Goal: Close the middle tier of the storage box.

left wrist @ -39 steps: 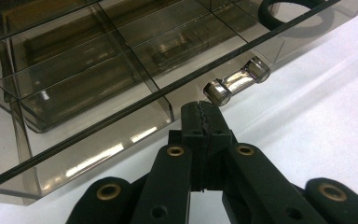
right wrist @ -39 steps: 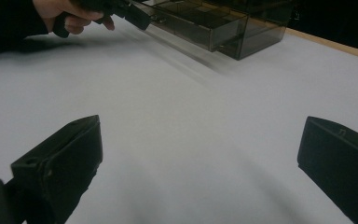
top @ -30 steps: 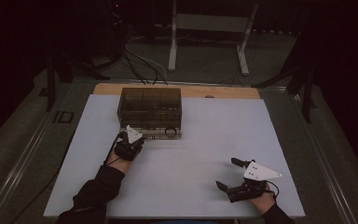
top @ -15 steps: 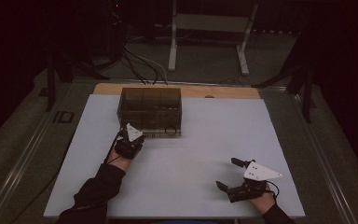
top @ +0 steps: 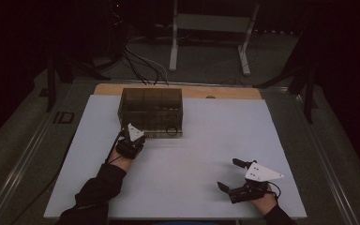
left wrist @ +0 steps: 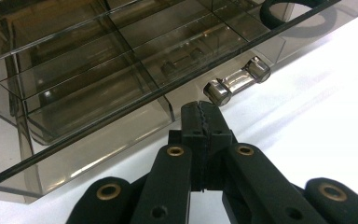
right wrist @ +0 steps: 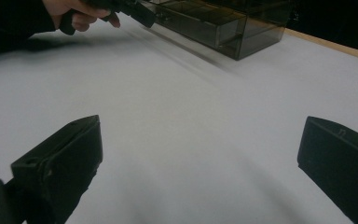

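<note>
Left gripper (top: 138, 138) at the near left corner of the smoked-plastic drawer box (top: 151, 108), jaws pressed together with nothing between them. In the left gripper view, closed tips (left wrist: 204, 116) just short of the box front, just beside the left end of the clear drawer handle (left wrist: 237, 83), not touching it as far as can be told. Divided compartments visible through the box's tinted lid (left wrist: 121, 56); black ring (left wrist: 298, 9) at the upper right on that lid. Box toward the far left of the white tabletop (top: 215, 140), its front facing the person. Left sleeve (top: 93, 192) coming in from the bottom edge.

Farther right, bare white surface between the hands. Right gripper (top: 228, 175) low over the near right part of the table, well apart from the box, jaws spread wide and holding nothing. In the right gripper view, both black jaw pads far apart, one at the left (right wrist: 60, 163), with the box (right wrist: 223, 23) and the left hand (right wrist: 81, 11) far off at the top.
</note>
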The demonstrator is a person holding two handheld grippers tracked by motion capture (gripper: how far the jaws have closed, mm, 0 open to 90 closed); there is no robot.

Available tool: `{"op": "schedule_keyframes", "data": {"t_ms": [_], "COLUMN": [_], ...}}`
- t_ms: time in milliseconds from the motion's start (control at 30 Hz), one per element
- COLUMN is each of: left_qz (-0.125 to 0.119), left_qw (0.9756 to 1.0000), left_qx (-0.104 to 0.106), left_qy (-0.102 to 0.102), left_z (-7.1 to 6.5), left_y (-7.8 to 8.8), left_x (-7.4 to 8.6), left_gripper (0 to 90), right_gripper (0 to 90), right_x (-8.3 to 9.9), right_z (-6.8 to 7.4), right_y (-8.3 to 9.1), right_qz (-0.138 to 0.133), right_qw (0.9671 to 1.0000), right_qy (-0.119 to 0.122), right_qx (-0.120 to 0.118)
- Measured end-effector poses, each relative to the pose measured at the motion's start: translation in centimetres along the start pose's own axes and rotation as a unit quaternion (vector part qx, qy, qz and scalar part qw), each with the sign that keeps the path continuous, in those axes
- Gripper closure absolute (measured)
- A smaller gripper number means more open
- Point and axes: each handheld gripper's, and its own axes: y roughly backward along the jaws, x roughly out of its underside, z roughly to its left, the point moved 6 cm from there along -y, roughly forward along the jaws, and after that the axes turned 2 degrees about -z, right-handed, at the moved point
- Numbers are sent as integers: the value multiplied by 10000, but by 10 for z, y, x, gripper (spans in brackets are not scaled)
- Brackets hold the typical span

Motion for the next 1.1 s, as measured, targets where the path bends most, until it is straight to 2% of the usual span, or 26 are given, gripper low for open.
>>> {"op": "schedule_keyframes", "data": {"t_ms": [533, 1100], "left_qz": [29, -23], "left_qw": [10000, 10000], "left_qx": [-14, -67], "left_qy": [-35, -30], "left_z": [-1, 3], "left_y": [-5, -1], "left_x": [-4, -9], "left_gripper": [900, 900], "right_gripper": [0, 0], "right_x": [0, 0], "right_z": [0, 0], "right_y": [0, 0], "right_qz": [11, 18], "right_qw": [10000, 10000], "right_qy": [0, -9], "right_qx": [6, 7]}}
